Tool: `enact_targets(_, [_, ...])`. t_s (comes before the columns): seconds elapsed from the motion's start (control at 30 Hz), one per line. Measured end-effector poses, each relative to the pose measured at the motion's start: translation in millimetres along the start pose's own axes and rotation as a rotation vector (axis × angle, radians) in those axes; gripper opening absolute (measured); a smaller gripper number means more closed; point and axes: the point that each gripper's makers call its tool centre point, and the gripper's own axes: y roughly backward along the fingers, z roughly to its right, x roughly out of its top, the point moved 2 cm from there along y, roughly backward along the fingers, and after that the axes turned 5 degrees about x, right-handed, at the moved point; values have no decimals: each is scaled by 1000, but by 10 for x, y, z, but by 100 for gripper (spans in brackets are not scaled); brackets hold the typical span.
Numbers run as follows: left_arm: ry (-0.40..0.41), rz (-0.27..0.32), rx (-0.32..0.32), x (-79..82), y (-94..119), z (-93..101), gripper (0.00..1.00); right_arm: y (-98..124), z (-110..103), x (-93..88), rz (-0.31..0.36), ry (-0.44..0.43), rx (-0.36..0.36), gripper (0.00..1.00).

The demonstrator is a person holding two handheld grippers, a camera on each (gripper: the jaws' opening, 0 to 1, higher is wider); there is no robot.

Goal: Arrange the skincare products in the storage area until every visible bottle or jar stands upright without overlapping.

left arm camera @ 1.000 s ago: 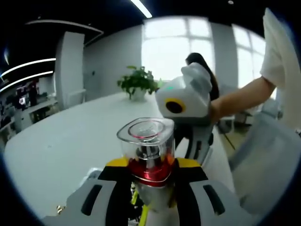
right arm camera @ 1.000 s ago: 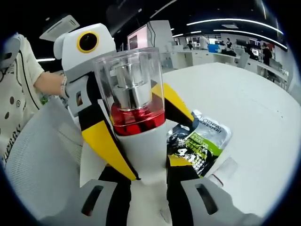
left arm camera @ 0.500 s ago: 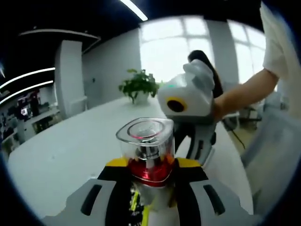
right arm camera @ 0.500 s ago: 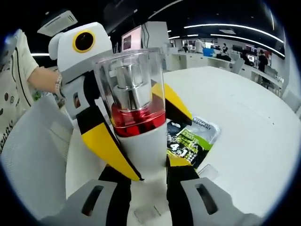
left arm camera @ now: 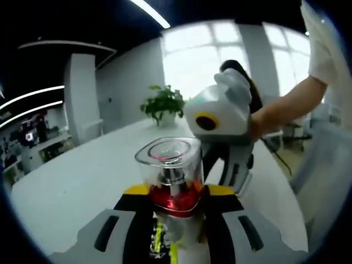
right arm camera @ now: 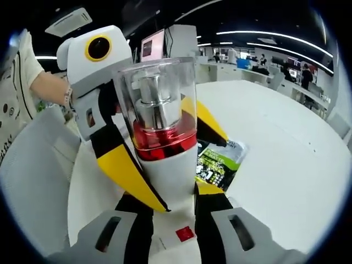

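You have one bottle caught between both grippers, lifted above the white counter. Your right gripper is closed on the bottle's white body, its jaws pressing either side just below the red band. In the right gripper view your left gripper comes in from the far side, its yellow-and-black jaws flanking the same bottle at the red band. In the left gripper view your left gripper is closed on the bottle too, the clear cap standing straight up between its jaws with the silver pump visible inside. There the right gripper reaches in from the right behind the bottle, with your hand on its white housing. A black-and-green sachet lies flat on the counter just beyond the bottle. A potted plant stands far back on the counter, well apart from everything.
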Motion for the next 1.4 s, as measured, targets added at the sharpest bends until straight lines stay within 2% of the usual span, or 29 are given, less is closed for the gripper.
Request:
enact_targets(0.17, [-3, -1, 31, -4, -44, -58, 30, 10, 55, 0, -3, 10, 7, 28])
enact_targets(0.4, [-17, -5, 44, -5, -45, -42, 31, 6, 37, 0, 2, 10, 23, 28])
enact_targets(0.43, [-28, 6, 41, -1, -48, -35, 32, 9, 41, -3, 2, 9, 25, 28])
enact_targets(0.47, [2, 61, 42, 77, -56, -44, 32, 10, 41, -1, 3, 7, 26, 28])
enact_targets(0.5, [49, 61, 38, 79, -46, -61, 32, 10, 40, 1, 4, 8, 26, 28])
enact_targets(0.53, [60, 46, 28, 63, -47, -78, 32, 8, 38, 1, 5, 5, 26, 28])
enact_targets(0.63, [5, 23, 20, 59, -59, -23, 33, -1, 40, -37, -12, 10, 19, 28])
enact_targets(0.7, [19, 21, 15, 61, -52, -27, 34, -10, 48, -87, -42, 26, 13, 28])
enact_targets(0.87, [36, -15, 11, -6, -39, -16, 35, 22, 58, -95, -16, -4, 2, 33])
enact_targets(1.1, [60, -34, 9, -67, -11, -3, 40, 67, 48, -141, -28, -15, -2, 39])
enact_targets(1.27, [56, -44, 26, -58, 10, -36, 32, 87, 28, -97, -2, 1, -5, 29])
enact_targets(1.4, [51, -48, 32, -53, 4, -37, 32, 83, 25, -63, -4, 8, -5, 26])
